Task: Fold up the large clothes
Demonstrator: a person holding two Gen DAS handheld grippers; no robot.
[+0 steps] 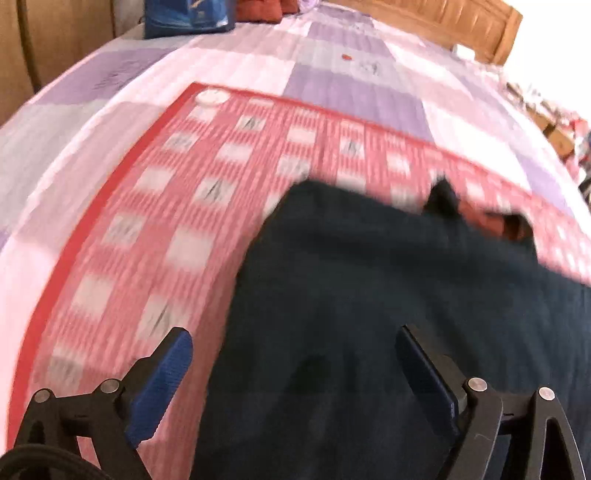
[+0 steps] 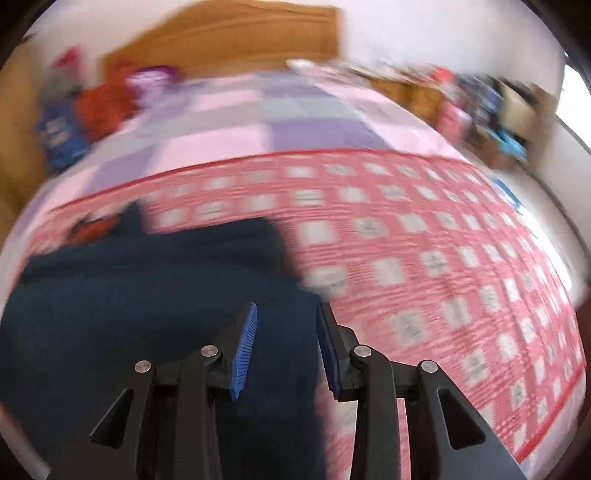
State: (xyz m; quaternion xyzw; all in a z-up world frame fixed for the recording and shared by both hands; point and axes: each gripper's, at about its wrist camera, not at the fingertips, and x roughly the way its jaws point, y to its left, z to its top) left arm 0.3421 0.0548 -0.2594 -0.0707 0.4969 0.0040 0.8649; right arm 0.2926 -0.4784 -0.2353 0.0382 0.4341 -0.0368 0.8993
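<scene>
A large dark navy garment lies flat on a red and white checked cloth spread over a bed. My left gripper is wide open above the garment's left edge, with nothing between its blue pads. In the right wrist view the same garment fills the lower left. My right gripper is open and empty over the garment's right edge, next to the checked cloth. Both views are blurred by motion.
The bed has a pink and purple checked sheet and a wooden headboard. A blue bag and red items lie near the headboard. Cluttered shelves stand along the right side.
</scene>
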